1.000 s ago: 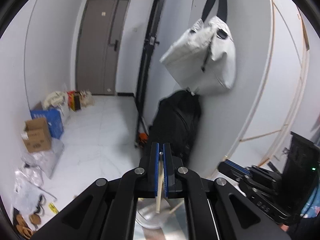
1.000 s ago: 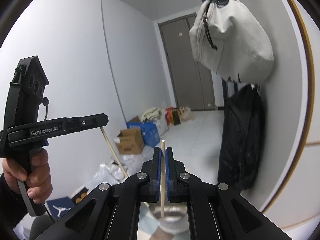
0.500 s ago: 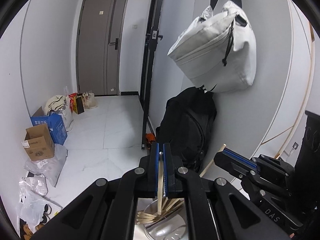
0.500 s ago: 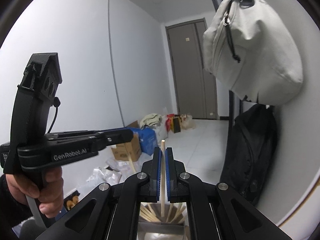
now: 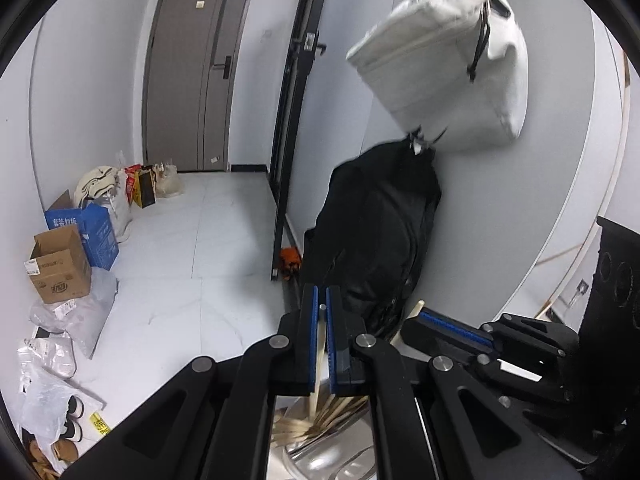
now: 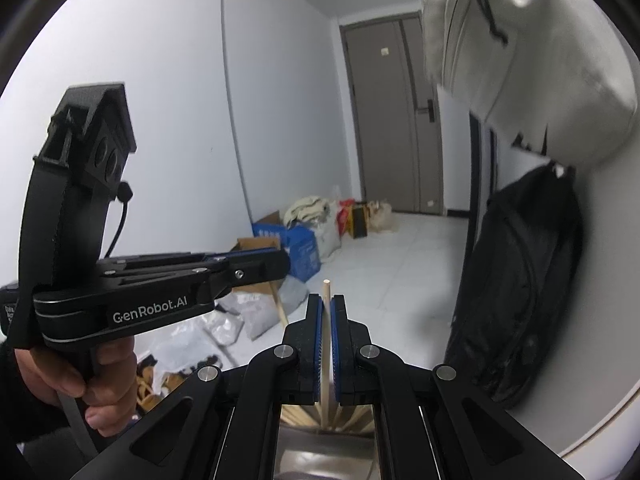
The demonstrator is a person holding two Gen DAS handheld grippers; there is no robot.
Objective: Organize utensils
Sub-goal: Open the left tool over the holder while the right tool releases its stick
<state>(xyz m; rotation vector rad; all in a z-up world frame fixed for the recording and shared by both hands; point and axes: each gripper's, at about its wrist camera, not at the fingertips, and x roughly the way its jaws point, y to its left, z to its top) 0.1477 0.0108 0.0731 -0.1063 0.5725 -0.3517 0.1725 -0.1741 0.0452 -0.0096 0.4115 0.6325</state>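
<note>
Left gripper clamped on one chopstick; right gripper clamped on another. Both held near-upright, tips over steel container with chopstick bundle, likely for drop-in.

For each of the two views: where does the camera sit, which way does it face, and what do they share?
Left wrist: sits on the left tool, faces down the hallway; it grips a chopstick; right tool alongside.
Right wrist: sits on the right tool, gripping a chopstick; left tool and hand visible.
Shared: door, white bag, black backpack.
</note>
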